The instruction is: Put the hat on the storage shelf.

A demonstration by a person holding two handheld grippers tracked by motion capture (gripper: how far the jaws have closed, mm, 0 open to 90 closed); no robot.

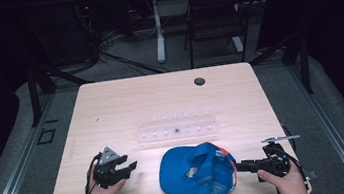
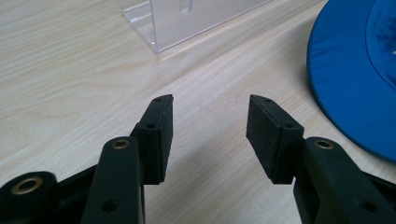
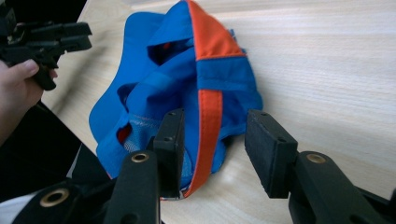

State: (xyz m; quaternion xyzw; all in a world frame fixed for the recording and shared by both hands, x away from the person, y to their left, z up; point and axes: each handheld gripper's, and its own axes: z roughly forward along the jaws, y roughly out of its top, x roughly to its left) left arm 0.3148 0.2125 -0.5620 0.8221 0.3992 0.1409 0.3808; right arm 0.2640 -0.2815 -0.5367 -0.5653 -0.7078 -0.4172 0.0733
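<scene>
- Right now I see the blue cap (image 1: 197,173) with orange trim lying crumpled, inside up, on the worktop (image 1: 125,98) near its front edge, between my two hands.
- My right hand-held gripper (image 1: 238,166) sits at the cap's right edge, jaws apart, one jaw over the fabric and the orange band between them, not clamped.
- My left hand-held gripper (image 1: 131,165) rests left of the cap, jaws apart over bare wood.
- Behind the cap stands a clear plastic rack (image 1: 178,126).
</scene>
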